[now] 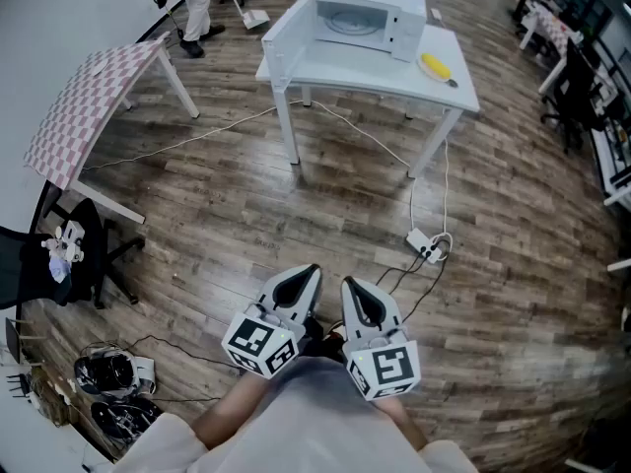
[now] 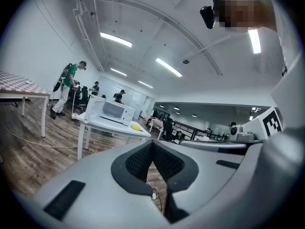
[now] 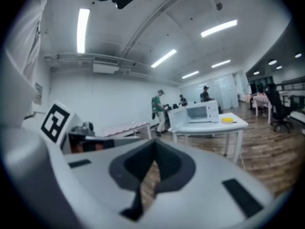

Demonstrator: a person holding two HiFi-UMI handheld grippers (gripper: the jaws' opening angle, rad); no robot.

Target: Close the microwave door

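A white microwave (image 1: 367, 23) stands on a white table (image 1: 394, 77) far ahead of me, and its door (image 1: 283, 45) is swung open to the left. The left gripper view shows the microwave (image 2: 112, 111) small and distant, and so does the right gripper view, with the microwave (image 3: 204, 112) and its open door (image 3: 177, 118). Both grippers are held low near the person's body, far from the table. My left gripper (image 1: 309, 274) is shut and empty, its jaws meeting at the tips. The right gripper (image 1: 351, 286) beside it is shut on nothing too.
A yellow object (image 1: 436, 66) lies on the table right of the microwave. A power strip (image 1: 426, 244) and cables lie on the wood floor between me and the table. A checkered table (image 1: 94, 97) and a black chair (image 1: 74, 249) stand left. A person (image 1: 192, 3) stands far back.
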